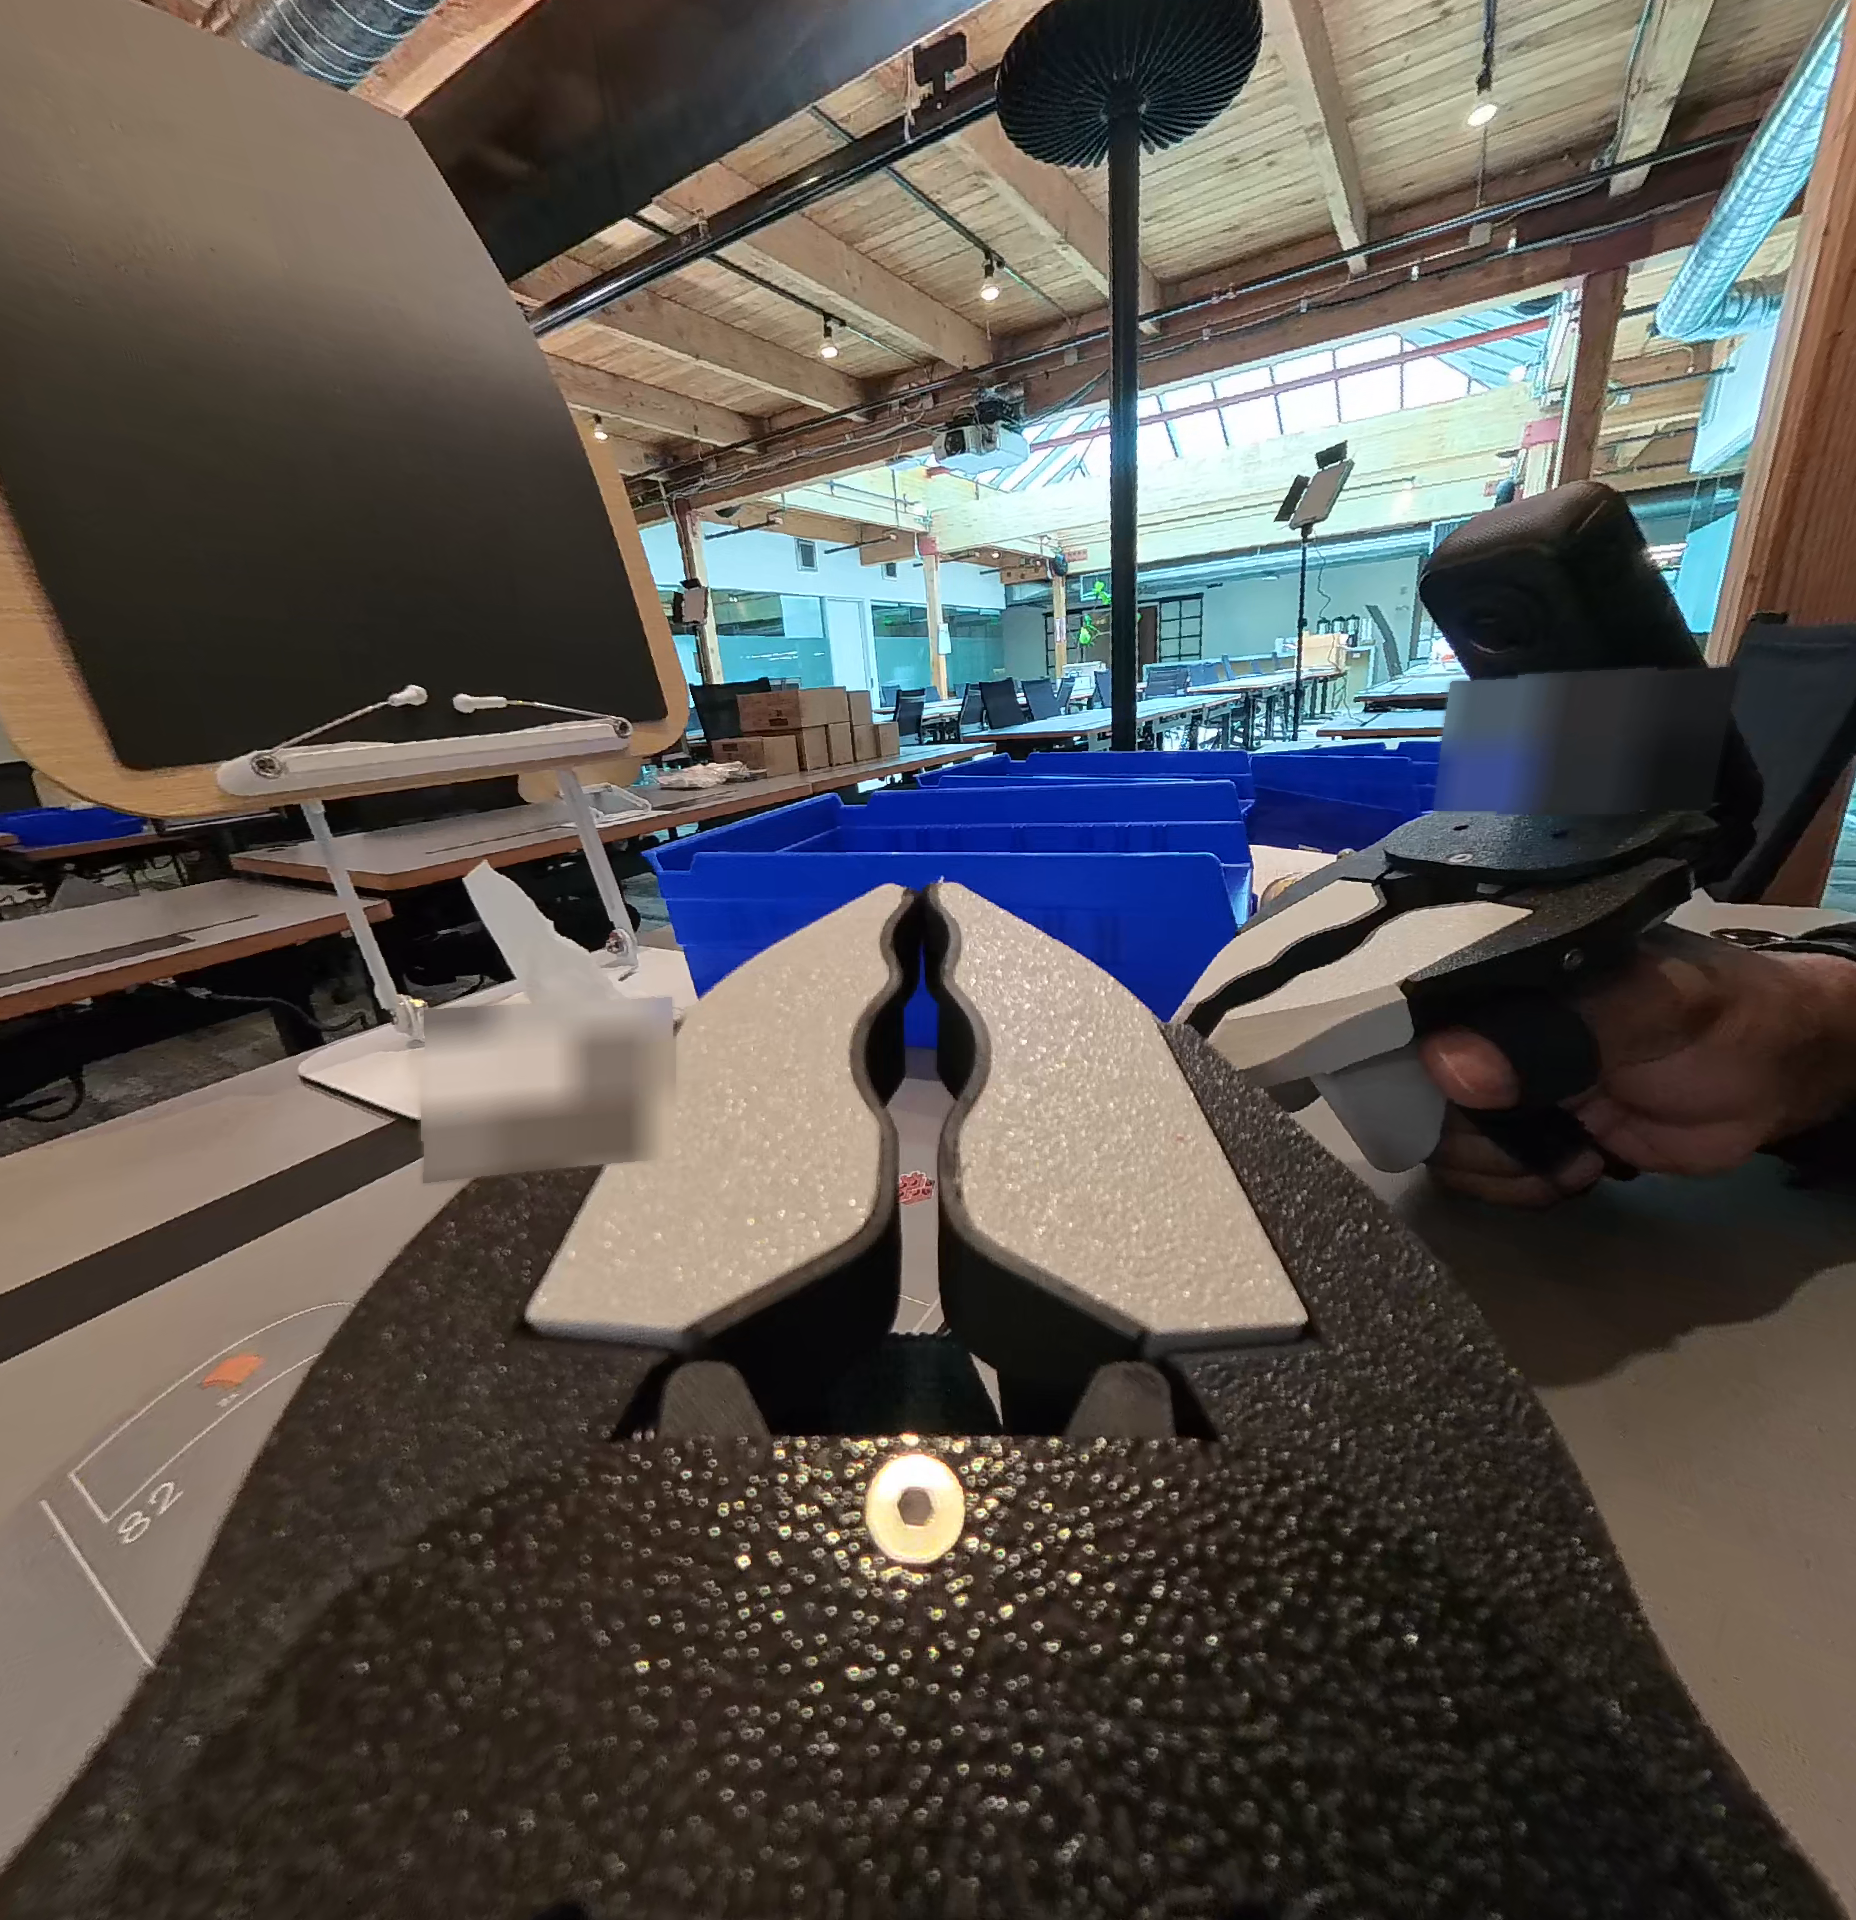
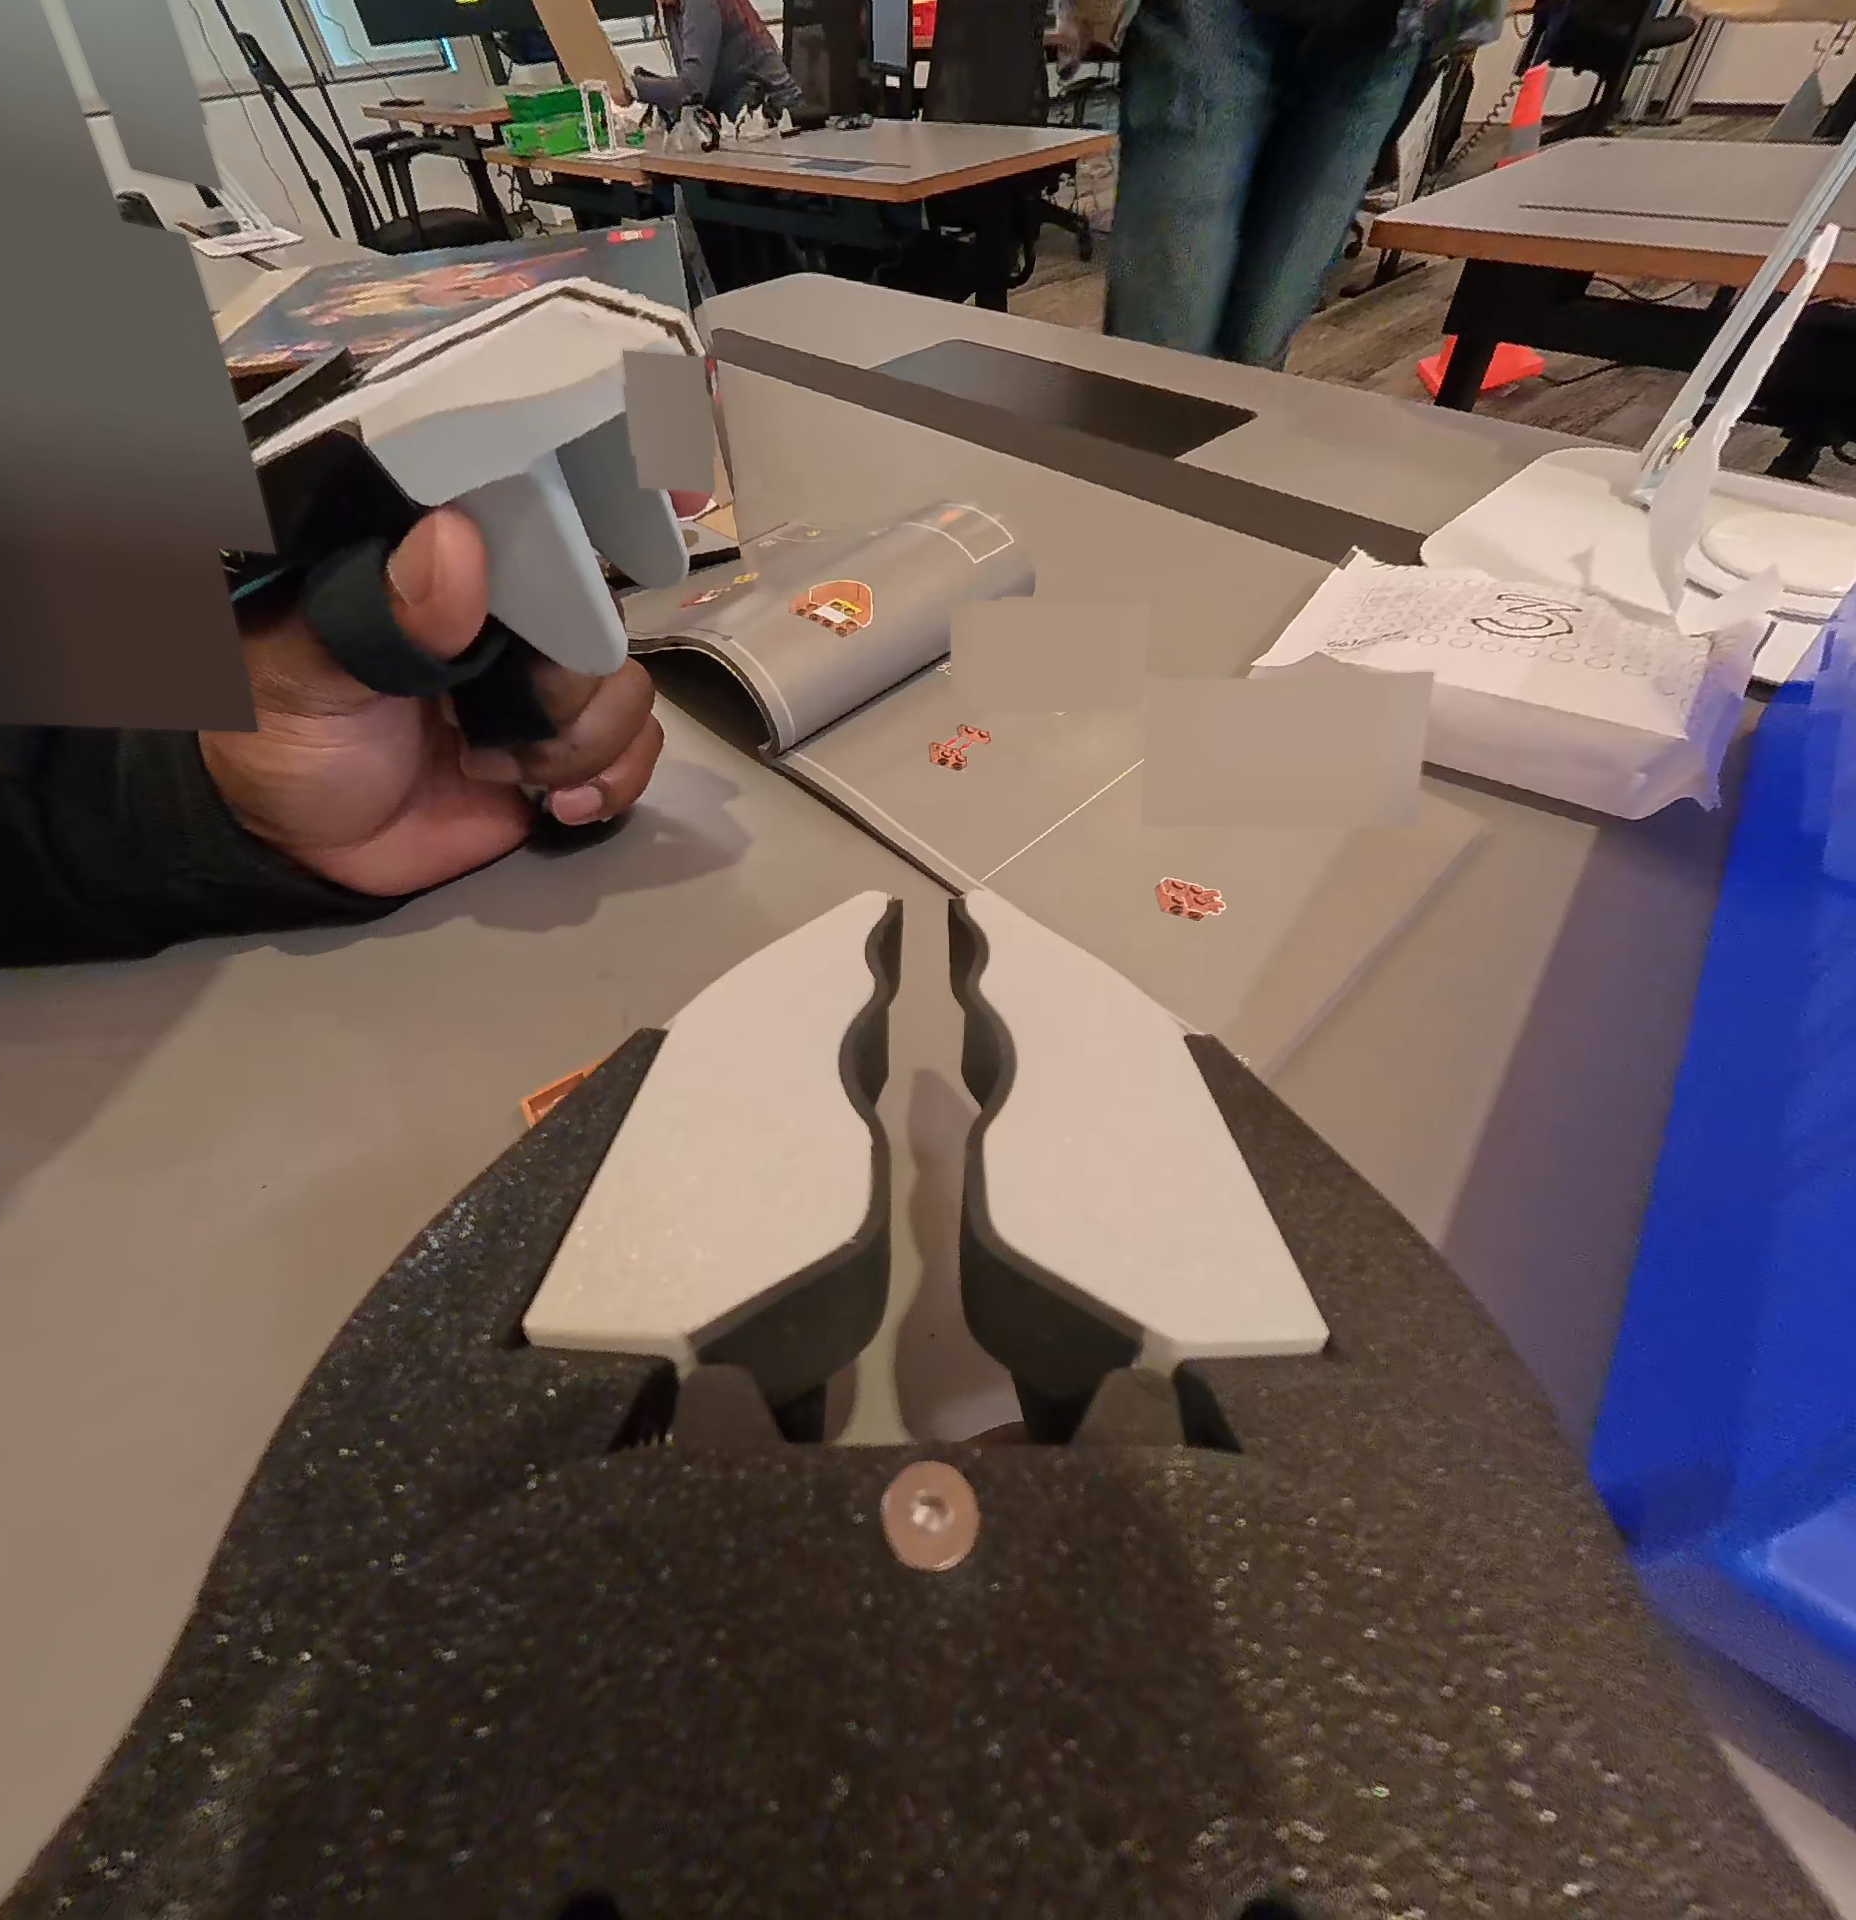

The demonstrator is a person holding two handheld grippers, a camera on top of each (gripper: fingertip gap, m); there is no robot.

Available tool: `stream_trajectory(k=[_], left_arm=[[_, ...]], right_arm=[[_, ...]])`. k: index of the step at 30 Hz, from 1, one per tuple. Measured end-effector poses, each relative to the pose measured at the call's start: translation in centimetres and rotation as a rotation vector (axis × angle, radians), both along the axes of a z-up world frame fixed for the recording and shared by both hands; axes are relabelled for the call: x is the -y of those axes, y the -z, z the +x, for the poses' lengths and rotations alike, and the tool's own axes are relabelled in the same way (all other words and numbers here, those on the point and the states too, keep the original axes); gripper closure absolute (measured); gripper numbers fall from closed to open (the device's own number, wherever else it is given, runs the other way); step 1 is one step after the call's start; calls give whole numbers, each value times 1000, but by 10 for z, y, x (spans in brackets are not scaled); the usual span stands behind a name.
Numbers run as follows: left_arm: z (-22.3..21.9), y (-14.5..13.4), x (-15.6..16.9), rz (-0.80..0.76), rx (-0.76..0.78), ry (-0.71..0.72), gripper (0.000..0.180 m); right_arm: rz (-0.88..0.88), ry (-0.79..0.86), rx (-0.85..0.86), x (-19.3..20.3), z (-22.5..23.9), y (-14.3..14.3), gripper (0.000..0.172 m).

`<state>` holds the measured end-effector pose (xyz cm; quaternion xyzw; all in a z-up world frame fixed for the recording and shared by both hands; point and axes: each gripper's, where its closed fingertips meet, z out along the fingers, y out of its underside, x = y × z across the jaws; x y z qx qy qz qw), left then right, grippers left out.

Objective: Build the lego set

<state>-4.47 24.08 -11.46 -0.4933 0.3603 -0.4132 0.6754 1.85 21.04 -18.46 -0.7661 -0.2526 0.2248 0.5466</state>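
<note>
The left gripper (image 1: pixel 924 902) is pointing level over the grey surface (image 1: pixel 1651 1351), its jaws together at the tips with nothing between them. Straight ahead of those jaws a blue bin (image 1: pixel 965 883) is standing, its long axis running across the view, with more blue bins (image 1: pixel 1329 795) lying behind it. Ahead and to the left of the jaws a white stand (image 1: pixel 425 769) is propping up a tilted dark board (image 1: pixel 259 416), and a tissue box (image 1: pixel 545 1081) is sitting at the stand's foot. To the right of the jaws a hand (image 1: pixel 1682 1060) is gripping the other tool, which is pointing leftward toward the bin.

The right gripper (image 2: pixel 924 914) is angling down over the surface (image 2: pixel 280 1195), its jaws standing slightly apart with only bare surface showing through the gap. Just beyond the fingertips an open instruction booklet (image 2: pixel 1163 862) is lying flat, its spine running from the jaws away to the upper left, with small orange brick drawings on its pages. To the left of the jaws the left hand (image 2: pixel 415 748) is resting on the surface, holding its tool. To the right a blue bin wall (image 2: pixel 1755 1143) is rising close by, blurred. Ahead and to the right a white numbered bag (image 2: pixel 1506 665) is lying beside a white stand base (image 2: pixel 1547 520). A small orange piece (image 2: pixel 555 1096) is peeking out at the left edge of the gripper body
</note>
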Motion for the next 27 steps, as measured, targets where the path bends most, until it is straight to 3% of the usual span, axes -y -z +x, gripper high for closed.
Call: stream_trajectory(k=[8,11,15,18,21,27], left_arm=[[0,0,0,-2,-2,8,180],[0,0,1,1,-2,14,180],[2,1,3,10,-11,21,180],[3,2,4,17,-22,21,180],[4,3,5,26,-38,16,180],[11,8,2,39,-91,-13,180]], right_arm=[[6,-10,-4,1,-1,-1,163],[29,-64,-45,11,-8,-8,155],[190,-87,-98,33,4,-64,151],[350,35,84,36,65,-111,156],[303,148,353,22,151,-129,159],[-163,-140,983,-15,251,-58,163]])
